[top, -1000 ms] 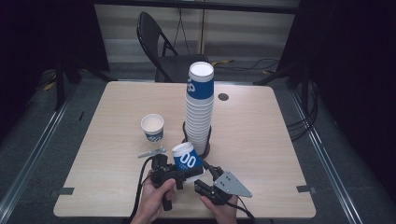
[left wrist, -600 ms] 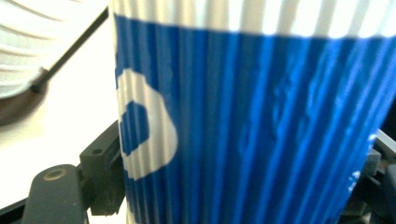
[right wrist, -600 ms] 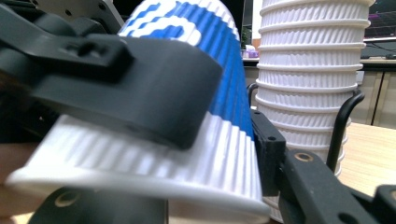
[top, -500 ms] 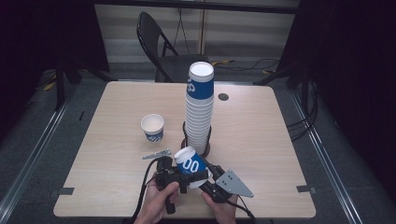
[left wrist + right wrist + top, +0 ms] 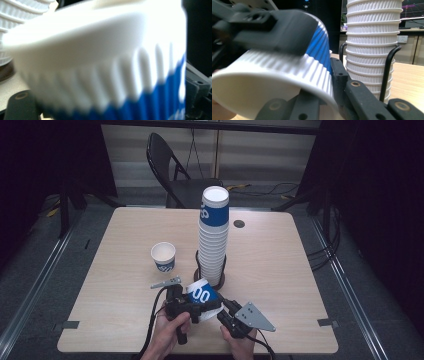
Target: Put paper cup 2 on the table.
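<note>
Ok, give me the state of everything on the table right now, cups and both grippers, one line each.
held cup: tilted, off the table, gripped from both sides.
left gripper: shut on the held cup.
right gripper: jaws have just closed on the held cup's rim.
cup stack: upright in its black wire holder.
single cup: upright, mouth up, standing alone.

White "00" on the blue band of the held cup (image 5: 202, 295), other markings unreadable
</note>
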